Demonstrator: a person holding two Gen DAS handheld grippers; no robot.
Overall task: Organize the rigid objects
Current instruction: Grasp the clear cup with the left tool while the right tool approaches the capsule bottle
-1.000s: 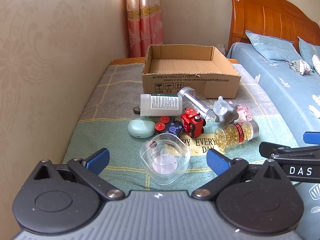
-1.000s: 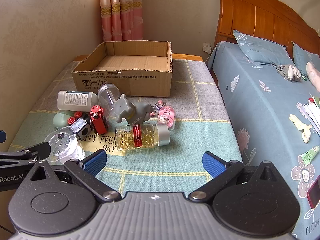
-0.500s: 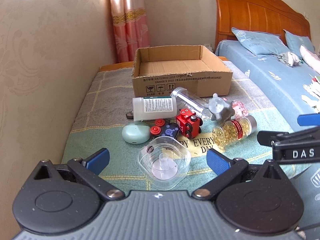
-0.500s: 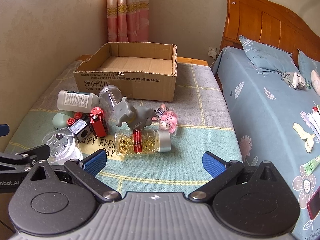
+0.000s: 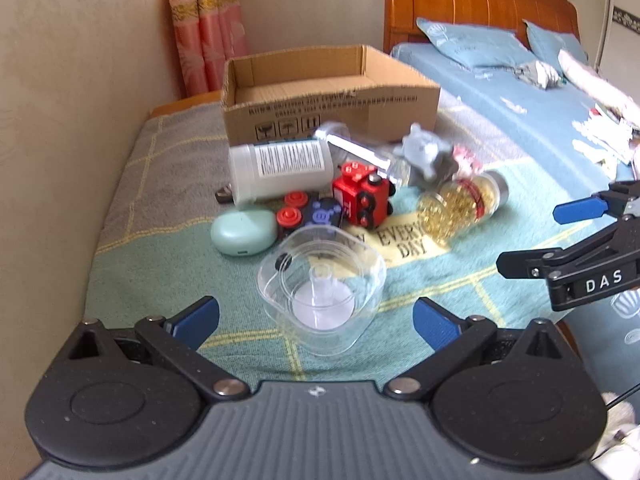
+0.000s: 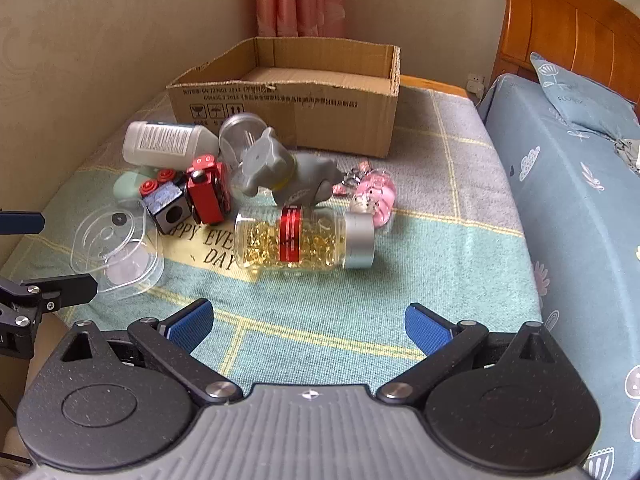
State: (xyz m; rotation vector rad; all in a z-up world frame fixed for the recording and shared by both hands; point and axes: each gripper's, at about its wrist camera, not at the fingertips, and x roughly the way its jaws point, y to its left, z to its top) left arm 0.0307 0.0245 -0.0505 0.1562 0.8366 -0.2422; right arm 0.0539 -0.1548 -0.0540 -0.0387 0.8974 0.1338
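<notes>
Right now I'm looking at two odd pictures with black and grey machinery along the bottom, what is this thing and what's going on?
Those are two hand-held grippers, each with a camera looking forward between its blue-tipped jaws. One picture is from the left gripper, the other from the right gripper. Both stand open and hold nothing. They face a blanket-covered table beside a bed. On it are an open cardboard box, a clear plastic container, a pill jar, a grey elephant toy, a red toy car and a white bottle.

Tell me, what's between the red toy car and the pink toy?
The grey elephant toy stands between the red toy car and the pink toy, clearest in the right wrist view.
</notes>
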